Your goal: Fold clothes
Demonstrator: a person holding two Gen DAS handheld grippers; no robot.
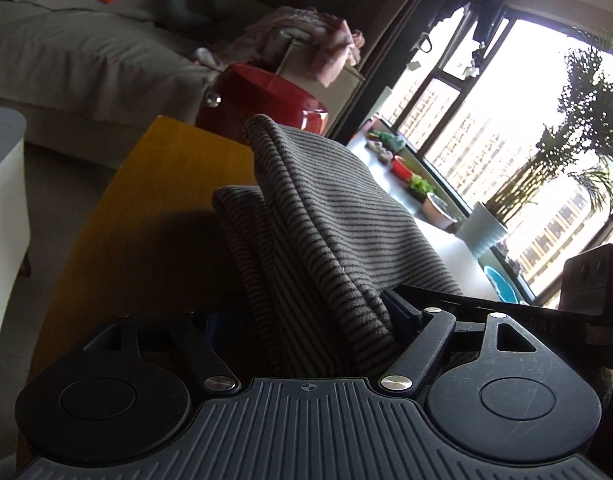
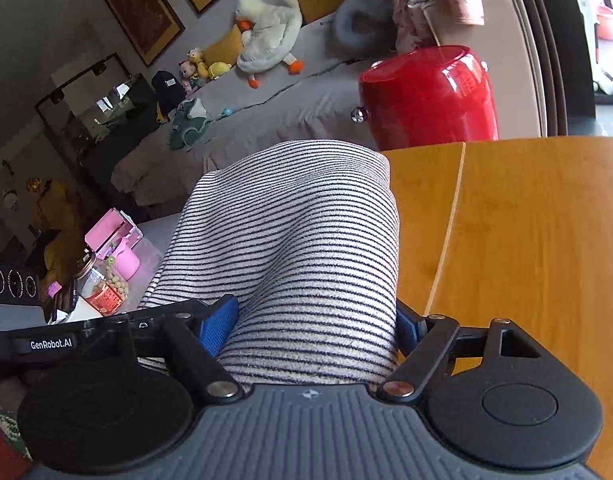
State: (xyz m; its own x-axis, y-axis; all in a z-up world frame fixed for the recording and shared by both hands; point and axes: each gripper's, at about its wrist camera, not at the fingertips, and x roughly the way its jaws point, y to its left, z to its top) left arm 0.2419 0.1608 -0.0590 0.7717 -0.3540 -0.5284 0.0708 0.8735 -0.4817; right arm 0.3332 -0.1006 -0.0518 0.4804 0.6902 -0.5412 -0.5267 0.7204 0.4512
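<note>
A grey garment with thin dark stripes (image 1: 326, 216) is bunched in thick folds and rises from between my left gripper's (image 1: 306, 312) jaws, over the yellow wooden table (image 1: 146, 200). Its right finger (image 1: 402, 312) touches the cloth; the left finger is lost in shadow. In the right wrist view the same striped garment (image 2: 306, 240) fills my right gripper (image 2: 310, 320), with a blue pad (image 2: 218, 328) pressed on each side. The two grippers stand side by side: the left gripper's body (image 2: 14, 300) shows at the left edge of the right wrist view.
A shiny red stool (image 2: 426, 96) stands past the table's far edge, with a grey sofa (image 2: 286, 108) holding soft toys behind it. A jar and pink items (image 2: 110, 264) sit to the left. A window sill with a potted plant (image 1: 482, 232) runs along the right.
</note>
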